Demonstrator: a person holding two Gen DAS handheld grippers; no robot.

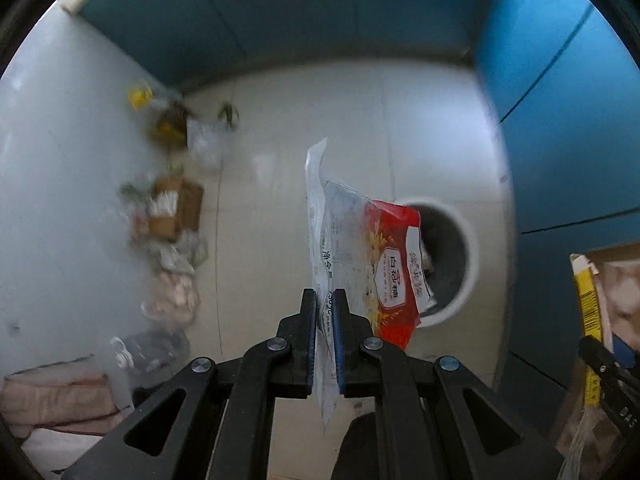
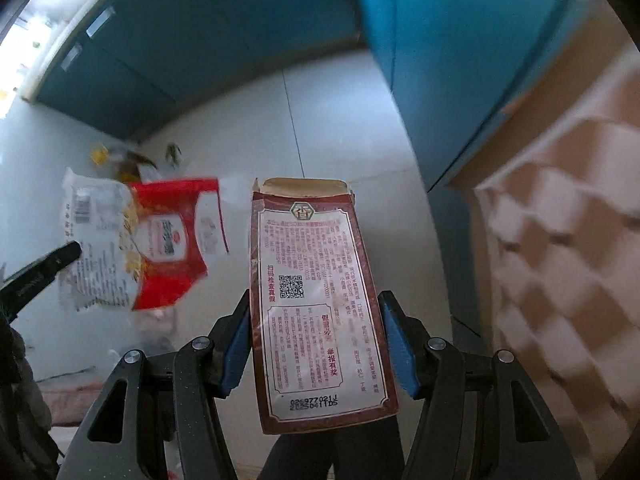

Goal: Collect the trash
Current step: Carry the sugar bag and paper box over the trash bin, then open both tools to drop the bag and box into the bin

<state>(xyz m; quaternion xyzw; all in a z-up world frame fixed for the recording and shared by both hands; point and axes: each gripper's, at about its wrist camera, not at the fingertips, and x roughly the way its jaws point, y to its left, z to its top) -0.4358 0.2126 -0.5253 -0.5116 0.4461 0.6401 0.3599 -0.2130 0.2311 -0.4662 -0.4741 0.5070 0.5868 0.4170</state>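
Note:
My left gripper (image 1: 325, 300) is shut on a red and clear plastic sugar bag (image 1: 372, 264), held up in the air beside a round white trash bin (image 1: 466, 264) on the floor. The bag also shows in the right wrist view (image 2: 152, 240), with the left gripper's finger (image 2: 60, 258) against it. My right gripper (image 2: 316, 312) is shut on a flat brown and white printed carton (image 2: 316, 300), held upright. The carton's yellow edge (image 1: 588, 300) shows at the right of the left wrist view, with the right gripper's finger (image 1: 600, 356) on it.
Scattered trash lies along the white wall at left: a brown cardboard box (image 1: 176, 208), clear plastic wrappers (image 1: 204, 140), a yellow packet (image 1: 140, 94) and pink packaging (image 1: 176, 296). Teal cabinets (image 1: 560, 120) stand behind and to the right. A pink egg tray (image 2: 568, 264) is at right.

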